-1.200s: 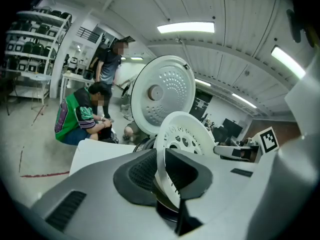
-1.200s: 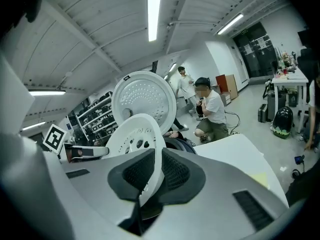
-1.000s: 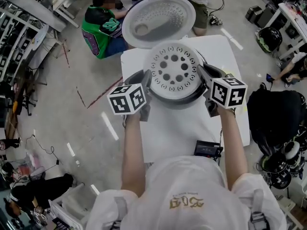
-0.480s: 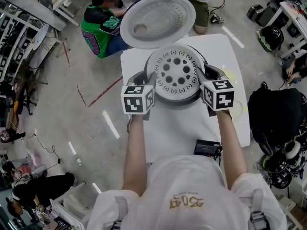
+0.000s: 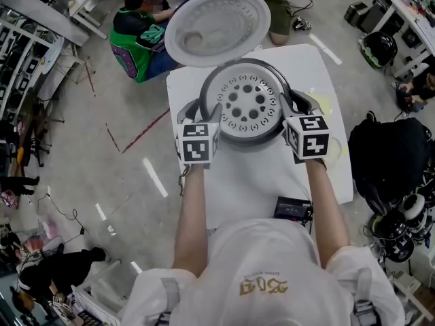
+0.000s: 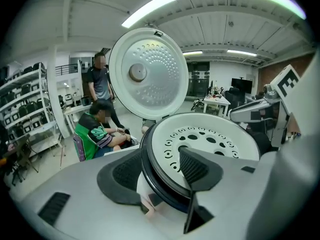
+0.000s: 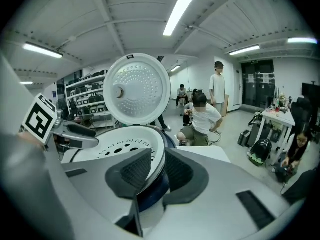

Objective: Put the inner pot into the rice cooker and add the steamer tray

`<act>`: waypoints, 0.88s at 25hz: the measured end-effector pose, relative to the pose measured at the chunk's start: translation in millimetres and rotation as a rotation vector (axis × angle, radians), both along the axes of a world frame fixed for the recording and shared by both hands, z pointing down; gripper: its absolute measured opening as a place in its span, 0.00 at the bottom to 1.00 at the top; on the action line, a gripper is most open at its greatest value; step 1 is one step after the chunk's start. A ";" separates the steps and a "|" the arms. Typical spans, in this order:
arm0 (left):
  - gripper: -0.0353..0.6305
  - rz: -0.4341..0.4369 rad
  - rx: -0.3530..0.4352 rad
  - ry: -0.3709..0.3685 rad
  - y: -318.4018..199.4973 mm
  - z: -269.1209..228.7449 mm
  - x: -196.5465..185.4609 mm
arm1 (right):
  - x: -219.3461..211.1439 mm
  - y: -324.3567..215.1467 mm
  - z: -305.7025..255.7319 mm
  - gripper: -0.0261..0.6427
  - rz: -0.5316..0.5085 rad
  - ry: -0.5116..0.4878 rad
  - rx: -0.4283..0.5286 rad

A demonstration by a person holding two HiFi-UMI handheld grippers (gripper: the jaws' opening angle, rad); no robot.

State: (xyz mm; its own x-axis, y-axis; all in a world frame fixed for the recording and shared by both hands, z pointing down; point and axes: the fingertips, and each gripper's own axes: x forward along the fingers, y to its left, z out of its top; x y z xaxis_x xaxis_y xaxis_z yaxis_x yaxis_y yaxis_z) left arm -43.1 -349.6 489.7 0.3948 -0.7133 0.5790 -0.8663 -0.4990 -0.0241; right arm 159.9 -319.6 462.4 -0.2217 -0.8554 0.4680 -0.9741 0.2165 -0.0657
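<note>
The rice cooker (image 5: 246, 138) stands on a white table (image 5: 255, 182) with its round lid (image 5: 217, 26) swung up and back, the dimpled inner face turned toward the camera. The white steamer tray (image 5: 250, 100), pierced with round holes, sits level in the cooker's mouth, its rim resting on the dark rim below. The inner pot is hidden beneath the tray.

The left gripper (image 6: 159, 170) is at the tray's left edge. Its 2 jaws have just been opening and now stand wide. 1 pad is over the perforated tray and the other is outside the cooker's dark rim, so the rim runs between them with clear space on both sides.

The right gripper (image 7: 157, 173) is at the tray's right edge. Its jaws have just been closing a little and stand about halfway apart, narrower than the left pair. The tray's rim passes between the 2 pads, which lie close to it without visibly pressing.

A small black device (image 5: 293, 210) lies on the table near the person's body. Beyond the table, a person in a green top (image 5: 139, 43) sits on the floor.
</note>
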 end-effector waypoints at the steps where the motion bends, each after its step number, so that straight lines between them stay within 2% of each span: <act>1: 0.43 0.001 0.007 0.009 2.4 -2.0 -1.1 | -0.6 4.7 -1.8 0.18 0.005 -0.031 0.006; 7: 0.35 -0.008 0.038 0.116 24.4 -20.3 -7.9 | -0.5 40.0 -14.2 0.06 0.053 -0.189 0.059; 11: 0.25 -0.016 0.050 0.194 48.5 -29.9 -20.8 | -11.8 68.7 -20.0 0.06 0.062 -0.272 0.091; 17: 0.10 0.002 0.051 0.267 91.1 -37.3 -38.8 | -40.6 111.1 -22.2 0.06 0.057 -0.243 0.114; 22: 0.08 0.038 0.052 0.313 124.5 -51.4 -43.4 | -55.6 139.8 -34.1 0.06 0.088 -0.281 0.149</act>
